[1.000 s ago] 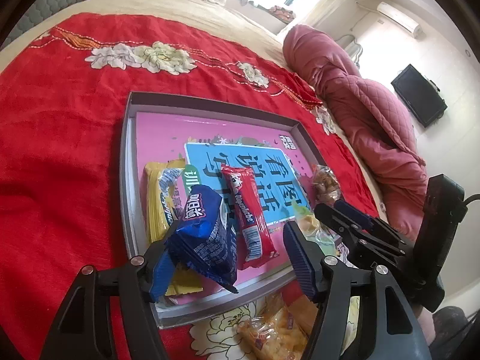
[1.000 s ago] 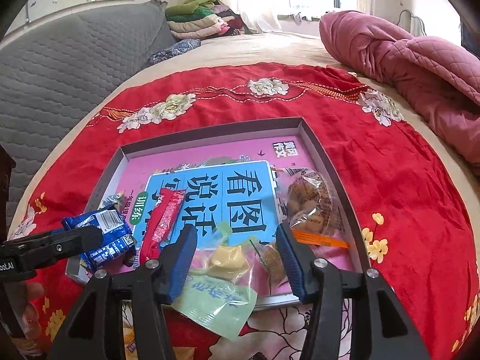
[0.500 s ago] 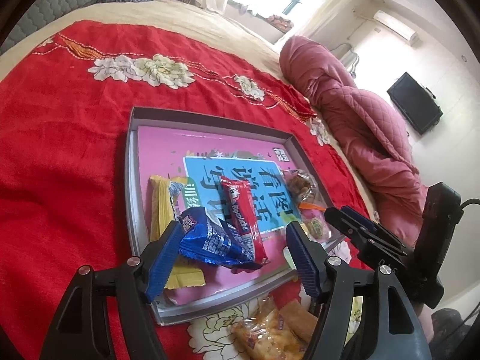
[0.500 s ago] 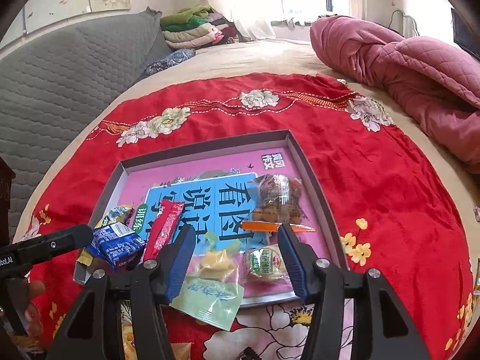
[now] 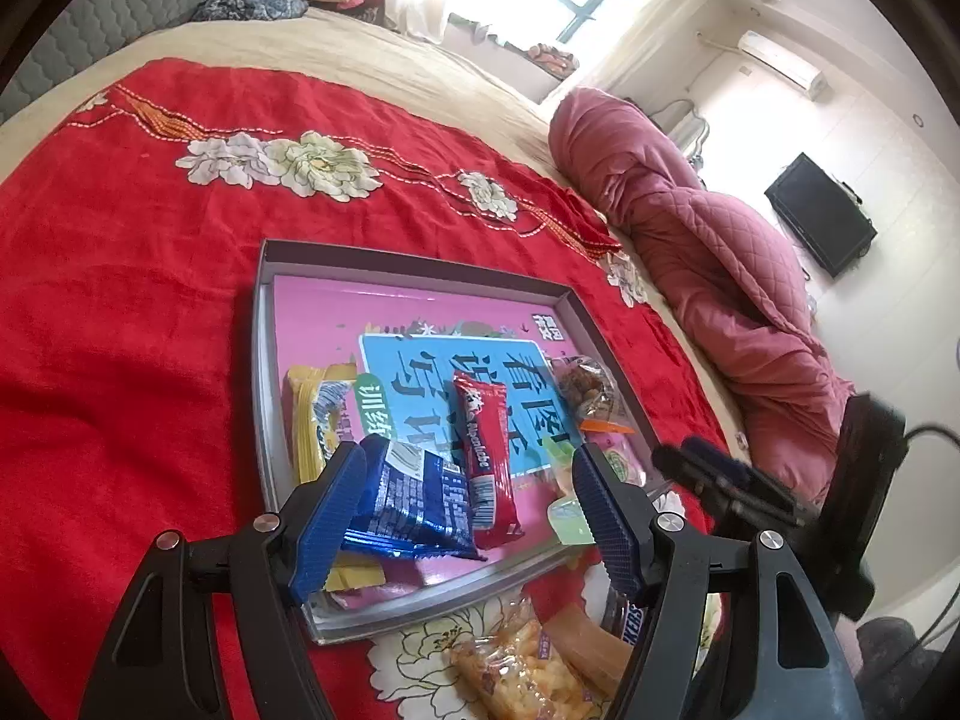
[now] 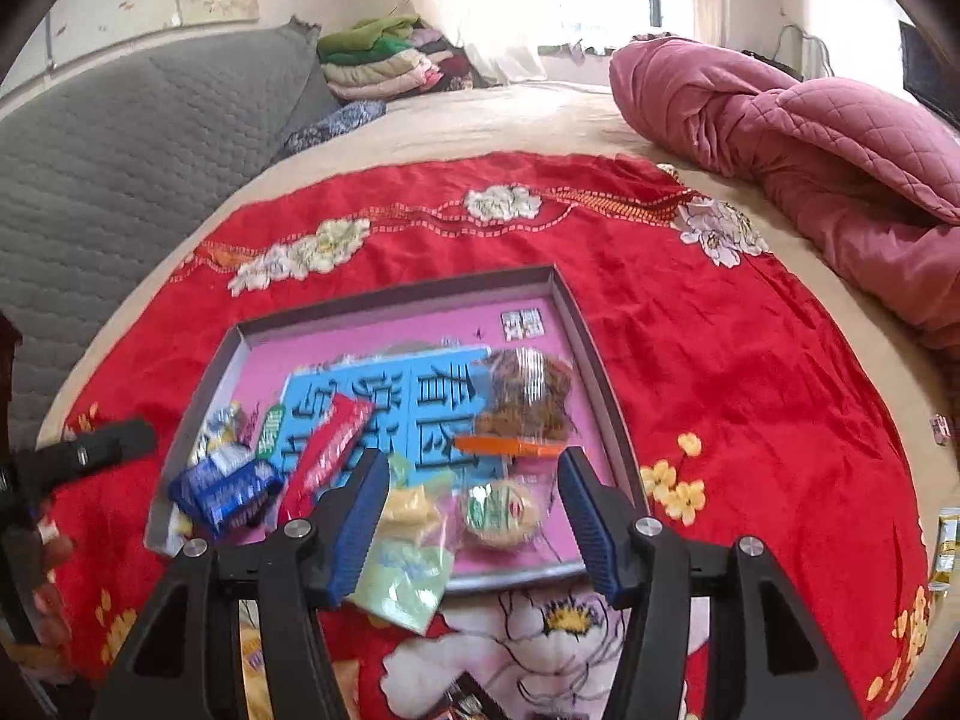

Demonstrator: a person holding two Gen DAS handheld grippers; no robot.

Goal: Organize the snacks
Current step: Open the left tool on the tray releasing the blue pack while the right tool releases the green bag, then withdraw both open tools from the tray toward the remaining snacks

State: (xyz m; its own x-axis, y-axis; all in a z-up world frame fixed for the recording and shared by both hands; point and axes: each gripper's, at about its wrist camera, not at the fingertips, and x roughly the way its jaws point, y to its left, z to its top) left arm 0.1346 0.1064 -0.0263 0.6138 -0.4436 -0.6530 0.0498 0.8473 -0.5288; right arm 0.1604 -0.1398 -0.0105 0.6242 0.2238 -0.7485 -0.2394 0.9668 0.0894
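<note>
Left gripper (image 5: 471, 507): jaws spread wide, clamping nothing; the blue cookie packet (image 5: 414, 504) lies just beyond its left pad, partly overlapped by that pad in the left wrist view, so contact cannot be told.
Right gripper (image 6: 471, 519): fingers apart and empty, hovering over the near edge of the tray (image 6: 384, 306).
Tray: shallow grey box on the red flowered bedspread (image 5: 120, 312); its floor is a pink sheet with a blue panel of large Chinese characters (image 5: 474, 372), too warped to copy reliably.
Snacks in tray: the blue packet at the near left corner, lying over a yellow wrapper (image 5: 309, 414); a red bar (image 5: 483, 462) with white lettering that looks like "Alpenliebe", though the letters are small; a clear bag of brown pieces (image 6: 528, 396) with an orange strip near the right wall; a round cake in a green-and-red label (image 6: 501, 510), text unreadable.
Pale green sachet (image 6: 402, 570): hangs over the tray's near rim, beside the right gripper's left finger, with blurred blue characters.
Left wrist only: outside the tray on the spread, a clear bag of orange puffed sticks (image 5: 516, 666) and a dark wrapper (image 5: 627, 618) showing the letters "KERS"; a wall-mounted screen (image 5: 819, 231) and an air conditioner (image 5: 780, 57).
Right wrist only: the grey quilted headboard (image 6: 120, 138), folded clothes (image 6: 384, 60) stacked at the bed's far end, and a small yellow packet (image 6: 945, 540) at the bedspread's right margin.
Both views: a rolled pink quilt (image 6: 810, 138) on the right.
</note>
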